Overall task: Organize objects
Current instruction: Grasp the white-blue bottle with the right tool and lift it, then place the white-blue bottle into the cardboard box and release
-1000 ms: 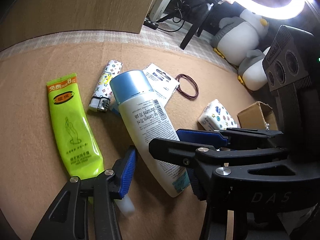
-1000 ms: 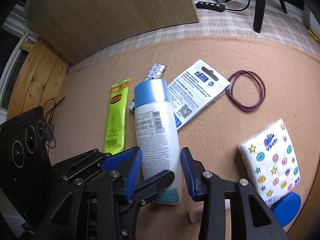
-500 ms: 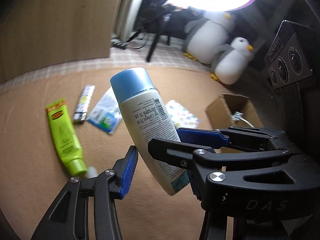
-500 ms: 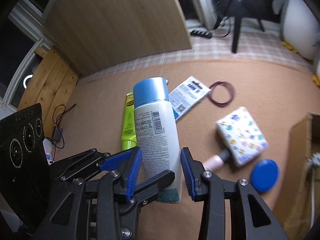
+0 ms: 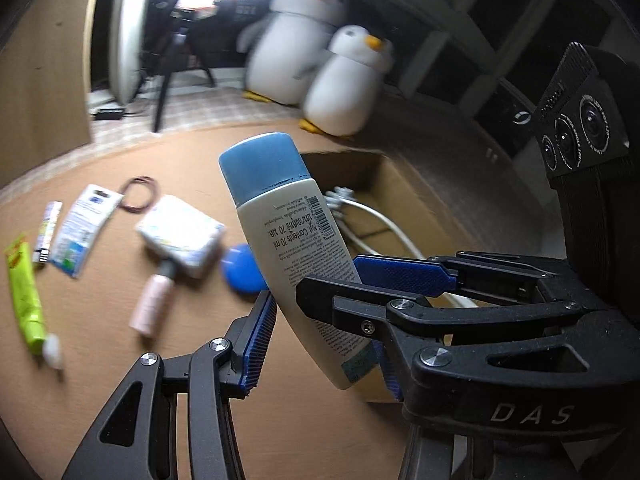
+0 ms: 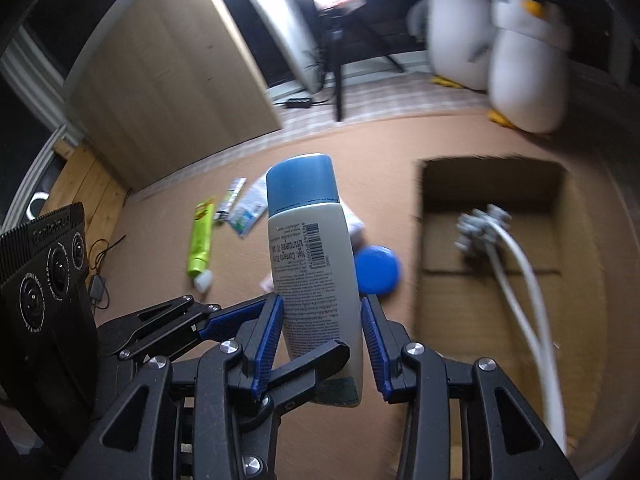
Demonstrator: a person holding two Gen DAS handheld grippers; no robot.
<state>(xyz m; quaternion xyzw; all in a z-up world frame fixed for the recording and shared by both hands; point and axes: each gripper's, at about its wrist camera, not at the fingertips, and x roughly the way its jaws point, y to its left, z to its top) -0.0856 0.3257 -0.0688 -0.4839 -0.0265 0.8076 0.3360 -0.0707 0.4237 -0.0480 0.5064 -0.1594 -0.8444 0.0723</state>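
Note:
A white bottle with a blue cap (image 5: 294, 248) is held off the brown mat, cap up and tilted. My left gripper (image 5: 320, 320) and my right gripper (image 6: 322, 336) both grip its lower body, fingers interleaved. The bottle (image 6: 312, 264) hangs left of an open cardboard box (image 6: 568, 240) that holds a white cable (image 6: 516, 280); the box (image 5: 400, 184) shows behind the bottle in the left wrist view. On the mat lie a green tube (image 5: 24, 296), a lighter (image 5: 48, 232), a blue-white packet (image 5: 82, 224), a tissue pack (image 5: 180, 236), a pink bottle (image 5: 152, 300) and a blue lid (image 5: 240, 268).
A purple hair band (image 5: 138, 200) lies at the far side of the mat. Two plush penguins (image 6: 520, 60) stand beyond the box. A wooden board (image 6: 168, 92) and a ring light stand (image 6: 340, 80) rise behind the mat.
Both grippers have lifted the bottle off the mat and carried it right, toward the cardboard box. The objects on the mat have slid left in view; the box now fills the right side.

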